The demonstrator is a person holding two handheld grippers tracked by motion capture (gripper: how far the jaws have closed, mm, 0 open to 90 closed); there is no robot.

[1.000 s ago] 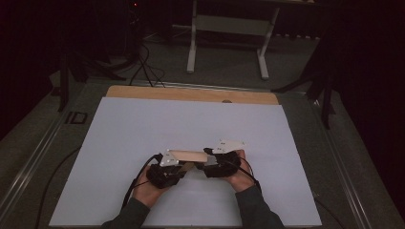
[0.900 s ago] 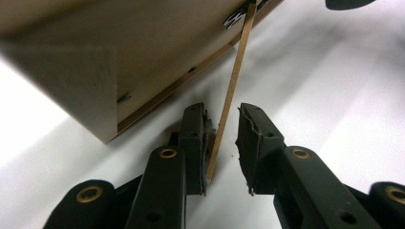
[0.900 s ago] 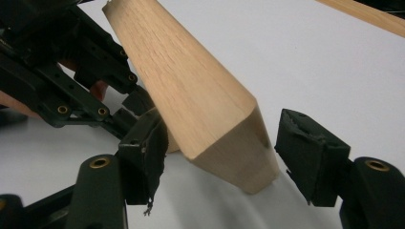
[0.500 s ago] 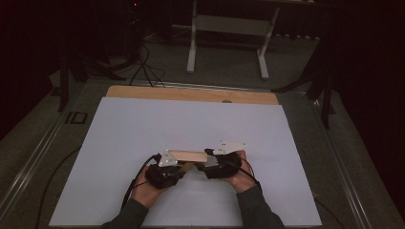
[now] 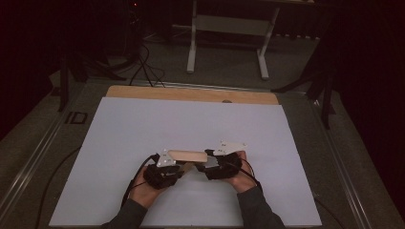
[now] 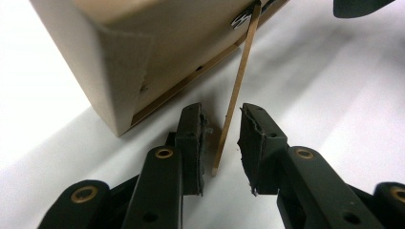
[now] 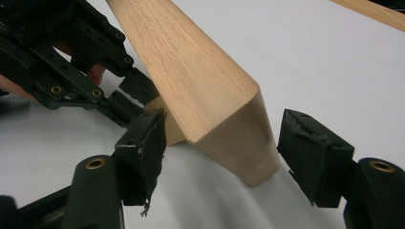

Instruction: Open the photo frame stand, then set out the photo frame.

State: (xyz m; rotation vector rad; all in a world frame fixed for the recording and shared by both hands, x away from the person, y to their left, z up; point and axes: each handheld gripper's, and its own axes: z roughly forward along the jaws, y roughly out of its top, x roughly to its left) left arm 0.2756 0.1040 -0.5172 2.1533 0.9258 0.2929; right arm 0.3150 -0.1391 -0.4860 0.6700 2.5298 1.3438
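Wooden box (image 5: 187, 155) lies on the white surface (image 5: 143, 124), about 6 o'clock of it, near the front edge, held between both hands. Left hand-held gripper (image 6: 220, 143) sits at the box's 9 o'clock end; its jaws have just been opening and stand apart, a thin wooden strip (image 6: 236, 90) between them, pads not pressing it. Right hand-held gripper (image 7: 222, 143) at the 3 o'clock end, jaws apart either side of the box's corner, gap visible on the right pad. Small dark label on the box in the left gripper view, too small to read.
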